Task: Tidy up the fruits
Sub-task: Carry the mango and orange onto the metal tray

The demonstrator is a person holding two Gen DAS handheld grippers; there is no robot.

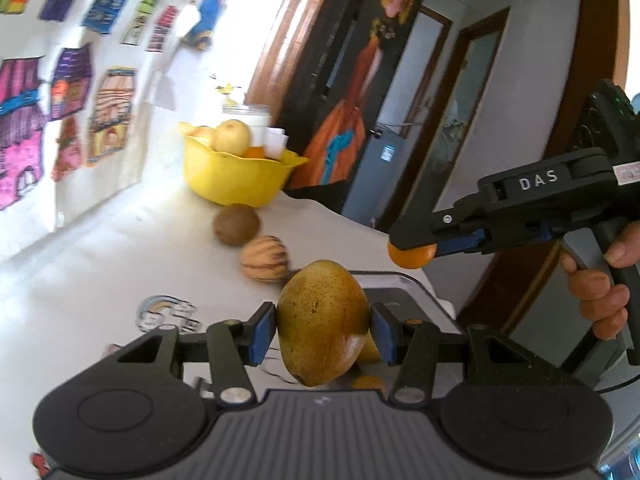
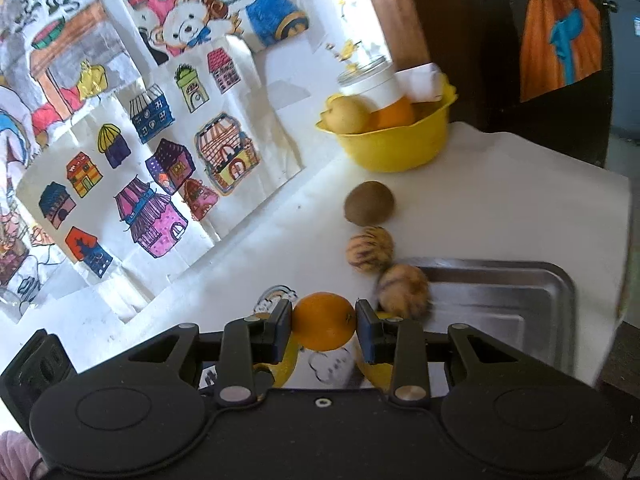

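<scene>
Two grips: left gripper [image 1: 323, 330] clamps a mango [image 1: 322, 322]; right gripper [image 2: 324, 330] clamps a small orange [image 2: 324, 321].
Position: both fruits hang clear above the desk [image 2: 280, 240].
Likely target: yellow bowl [image 2: 394, 146], already holding fruit.
Advice: keep both squeezes steady; pass well above kiwi [image 2: 369, 203] and striped fruit [image 2: 369, 249]; release low.

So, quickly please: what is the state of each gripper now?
Left gripper: closed on the mango.
Right gripper: closed on the small orange.
</scene>
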